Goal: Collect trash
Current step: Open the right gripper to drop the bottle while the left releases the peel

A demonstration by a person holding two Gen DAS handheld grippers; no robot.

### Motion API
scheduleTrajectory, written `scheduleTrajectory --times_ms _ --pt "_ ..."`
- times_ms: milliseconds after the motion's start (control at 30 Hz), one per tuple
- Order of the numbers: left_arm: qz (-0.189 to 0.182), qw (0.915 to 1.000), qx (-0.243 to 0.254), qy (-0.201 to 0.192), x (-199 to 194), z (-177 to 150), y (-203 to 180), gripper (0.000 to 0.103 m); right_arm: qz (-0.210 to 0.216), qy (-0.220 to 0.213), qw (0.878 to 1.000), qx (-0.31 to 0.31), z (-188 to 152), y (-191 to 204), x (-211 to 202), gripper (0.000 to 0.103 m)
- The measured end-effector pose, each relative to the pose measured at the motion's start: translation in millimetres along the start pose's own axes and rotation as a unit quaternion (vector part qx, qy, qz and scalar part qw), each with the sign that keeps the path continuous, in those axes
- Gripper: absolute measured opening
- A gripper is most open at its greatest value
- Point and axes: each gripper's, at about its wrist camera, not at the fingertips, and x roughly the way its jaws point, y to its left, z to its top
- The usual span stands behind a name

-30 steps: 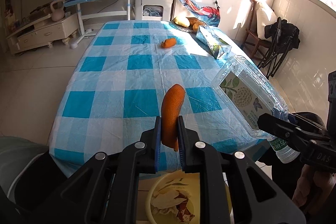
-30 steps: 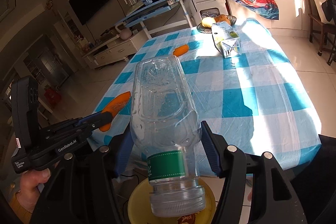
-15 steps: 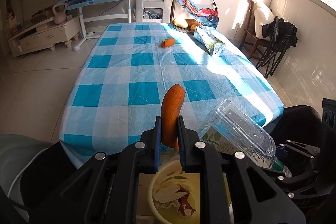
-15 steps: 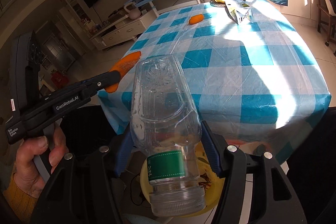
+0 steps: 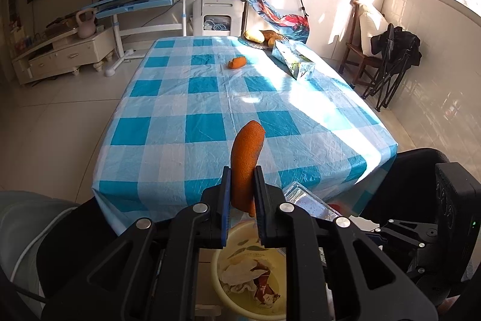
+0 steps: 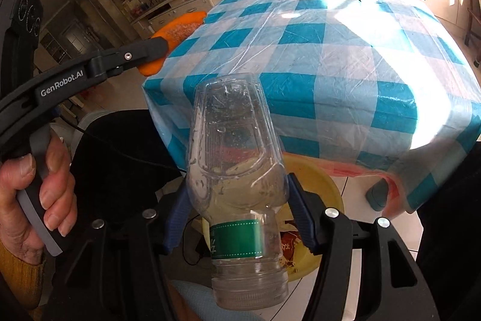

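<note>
The left tongs [image 5: 242,194] are clenched on a curved strip of orange peel [image 5: 246,164]. The peel's long axis runs forward along the fingers and its far tip stands out past them. The right tongs [image 6: 236,218] are clenched on a clear, empty plastic bottle with a green neck band [image 6: 234,164]. The bottle's long axis also runs along the fingers, with the open threaded mouth toward the camera and the base pointing away.

Both loads are held off the near edge of the blue-and-white checked table [image 5: 240,98], above a round yellow plastic basin [image 5: 219,288] that stands below on the floor side. The basin already holds crumpled paper and a wrapper. In the left wrist view the basin lies directly under the left tongs; in the right wrist view its rim [image 6: 318,173] shows just behind and below the bottle. Both tongs appear about equally near the basin.

The likely next move is release over the basin. The bottle is long against the basin opening and may tip over the rim. The hanging cloth edge is close on the far side.

Still on the table: a second piece of orange peel [image 5: 237,62] and a green-and-white carton lying on its side [image 5: 296,62], both at the far end, well apart from the tongs.
</note>
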Motion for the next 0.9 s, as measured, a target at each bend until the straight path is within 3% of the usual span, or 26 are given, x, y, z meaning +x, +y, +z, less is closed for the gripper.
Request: scheduleTrajectory --times_ms 267,333,433,600,767,900 --pt "-0.006 0.9999 0.009 0.007 -1.9 -9.9 -8.7 0.014 -0.01 0.019 1.0 0.003 -2.0 0.3 7.8 0.061" --pt "-0.007 0.9999 0.011 0.01 -1.4 -13.5 -10.6 0.014 -0.012 0.014 1.0 0.009 -1.9 -1.9 5.3 0.067" --pt "-0.009 0.9998 0.013 0.015 0.1 -17.9 -12.0 0.014 -0.015 -0.003 1.0 0.017 -1.7 -4.8 -1.8 0.069" --pt "-0.012 0.9995 0.018 0.021 1.5 -21.9 -16.9 0.014 -0.017 -0.057 0.998 0.027 1.5 -8.5 -21.2 0.069" --pt "-0.017 0.999 0.027 0.031 5.1 -27.5 -22.2 0.014 -0.035 -0.127 0.991 0.037 4.5 -13.9 -47.2 0.077" --pt "-0.022 0.9982 0.035 0.042 8.9 -34.3 -26.9 0.014 -0.046 -0.158 0.985 0.054 6.6 -21.6 -58.0 0.079"
